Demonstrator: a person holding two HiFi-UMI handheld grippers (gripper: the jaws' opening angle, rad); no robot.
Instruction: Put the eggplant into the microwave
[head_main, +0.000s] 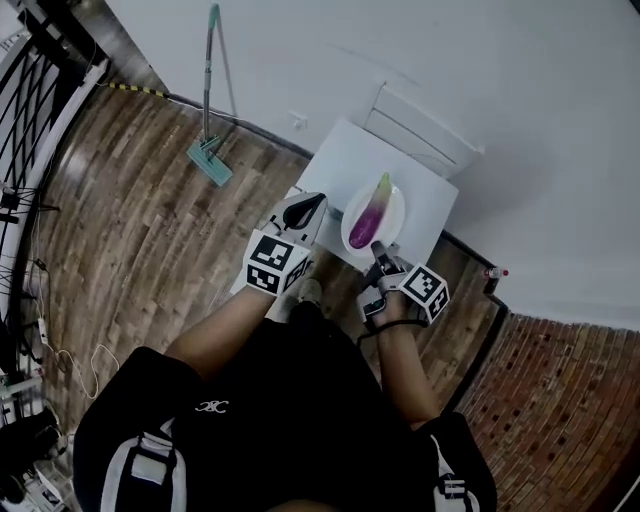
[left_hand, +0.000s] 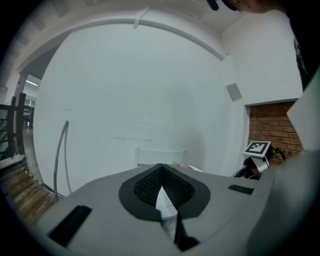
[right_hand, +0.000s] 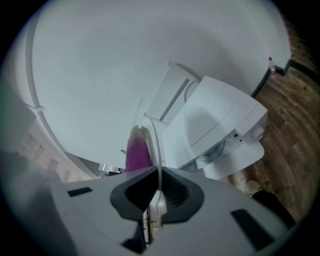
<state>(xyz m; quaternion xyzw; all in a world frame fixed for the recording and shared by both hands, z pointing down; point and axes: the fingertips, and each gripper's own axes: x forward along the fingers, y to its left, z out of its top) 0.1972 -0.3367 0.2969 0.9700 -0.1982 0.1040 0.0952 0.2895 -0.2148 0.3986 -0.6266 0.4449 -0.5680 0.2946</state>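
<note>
Eggplant (head_main: 372, 215), purple with a pale green tip, is lying lengthwise on a white plate (head_main: 396, 218), its green end pointing away from the person. In the head view the plate is showing over the near edge of the white microwave's (head_main: 425, 205) top; whether it is resting on that top or hanging just above it cannot be told.

The right gripper (head_main: 380, 255) is gripping the plate at its near rim. In the right gripper view its jaws are sitting clamped on the thin rim, with the eggplant (right_hand: 136, 152) lying just beyond them and the microwave (right_hand: 215, 120) showing right beside the plate.

The left gripper (head_main: 305, 210) is hovering just beside the plate at the microwave's near left corner, touching neither. In the left gripper view its jaws are meeting at the tips with nothing between them.

A mop (head_main: 210, 110) is leaning against the white wall (head_main: 450, 60) well apart from the microwave, its head resting on the wooden floor (head_main: 130, 230). A brick wall (head_main: 560, 400) is showing at the person's right.
</note>
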